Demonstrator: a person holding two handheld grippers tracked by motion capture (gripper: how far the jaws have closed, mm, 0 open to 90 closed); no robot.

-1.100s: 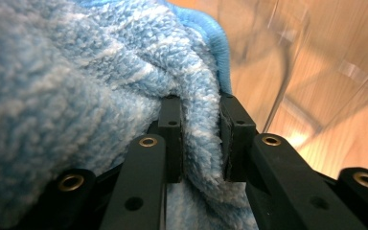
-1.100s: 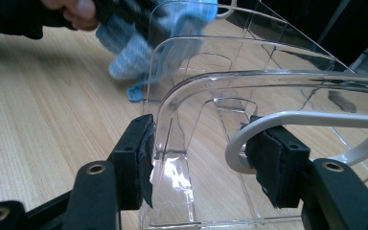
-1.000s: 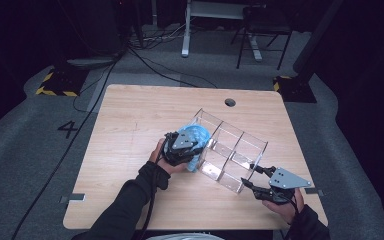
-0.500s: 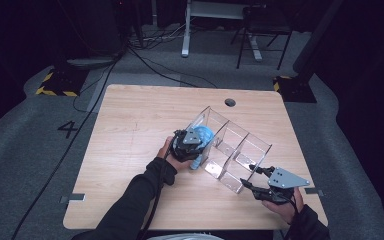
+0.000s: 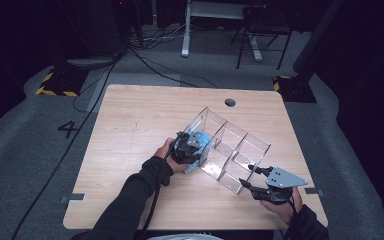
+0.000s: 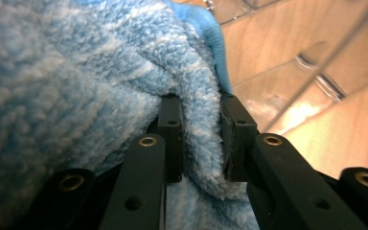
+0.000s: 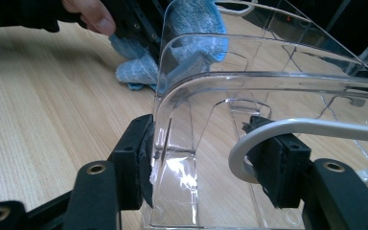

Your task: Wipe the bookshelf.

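My left gripper is clamped on the blue fleece cloth, a fold of the pile pinched tight between its jaws, as the left gripper view shows. It sits at the near-left end compartment of the clear divided organiser, and the cloth bulges partly over that compartment's wall, with some still hanging outside toward the counter.

What the next push turns on, as I judge it: the open cell lies at about two o'clock from my left gripper in the high view, and the organiser's long axis runs from ten o'clock down to four o'clock. So the cloth needs to go in across the short way, over the wall, not along the row.

My right gripper is at the opposite end, at the organiser's five o'clock corner. Its jaws stand fairly wide and straddle the clear end wall; the left pad presses the plastic, and I judge it to be bracing the organiser. A white curved wire crosses in front of the right pad.

The left hand is far nearer the cloth. In its way are the clear wall itself and the dividers beyond. A round grommet hole lies well apart at twelve o'clock.
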